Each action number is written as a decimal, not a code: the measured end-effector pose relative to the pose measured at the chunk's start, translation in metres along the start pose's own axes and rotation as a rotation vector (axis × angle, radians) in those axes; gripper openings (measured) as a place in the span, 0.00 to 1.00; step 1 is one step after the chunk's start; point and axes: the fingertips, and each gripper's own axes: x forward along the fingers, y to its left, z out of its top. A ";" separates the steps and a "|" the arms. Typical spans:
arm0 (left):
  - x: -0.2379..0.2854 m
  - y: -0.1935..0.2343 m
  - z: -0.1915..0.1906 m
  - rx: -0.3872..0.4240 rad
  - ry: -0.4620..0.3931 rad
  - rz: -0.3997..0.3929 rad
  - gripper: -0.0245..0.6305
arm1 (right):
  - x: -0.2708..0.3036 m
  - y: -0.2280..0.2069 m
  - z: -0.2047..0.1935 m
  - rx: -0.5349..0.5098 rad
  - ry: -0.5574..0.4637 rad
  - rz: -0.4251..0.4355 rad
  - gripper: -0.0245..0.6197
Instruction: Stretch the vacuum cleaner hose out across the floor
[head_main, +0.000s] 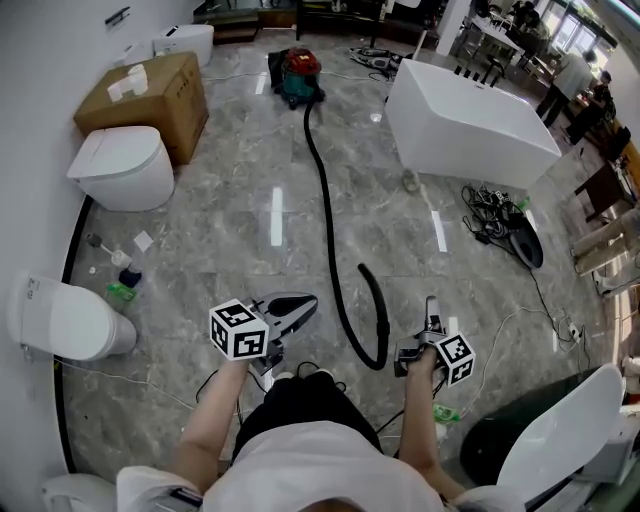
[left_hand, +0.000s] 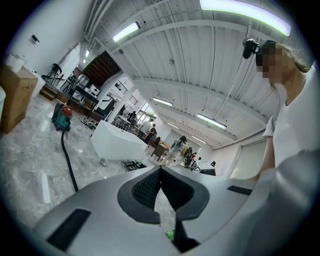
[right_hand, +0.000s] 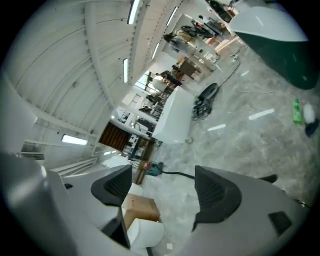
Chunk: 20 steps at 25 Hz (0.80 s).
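A red and teal vacuum cleaner (head_main: 300, 72) stands far down the grey marble floor. Its black hose (head_main: 328, 220) runs toward me, bends in a U by my feet and ends pointing away. My right gripper (head_main: 420, 335) hangs just right of that bend, rolled sideways, open, with nothing between its jaws. The right gripper (right_hand: 162, 192) view shows the vacuum cleaner (right_hand: 154, 170) and hose (right_hand: 177, 173) beyond the open jaws. My left gripper (head_main: 306, 304) is left of the bend, shut and empty. In the left gripper (left_hand: 160, 176) view the pads meet, with the hose (left_hand: 69, 160) lying far off.
A white bathtub (head_main: 465, 120) stands right of the hose, with tangled cables (head_main: 490, 210) beside it. Toilets (head_main: 125, 165) and a cardboard box (head_main: 150, 95) line the left wall. Small bottles (head_main: 125, 285) lie near another toilet (head_main: 65, 320). A dark tub (head_main: 540, 440) sits lower right.
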 end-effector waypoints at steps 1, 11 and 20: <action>0.000 0.000 0.001 -0.002 -0.001 -0.001 0.05 | 0.003 0.015 0.001 -0.007 0.017 0.068 0.63; 0.003 -0.001 0.002 0.011 -0.014 0.017 0.05 | 0.000 0.080 -0.031 -0.134 0.129 0.326 0.06; 0.001 0.000 0.003 0.104 -0.022 0.112 0.05 | -0.004 0.106 -0.068 -0.563 0.218 0.338 0.06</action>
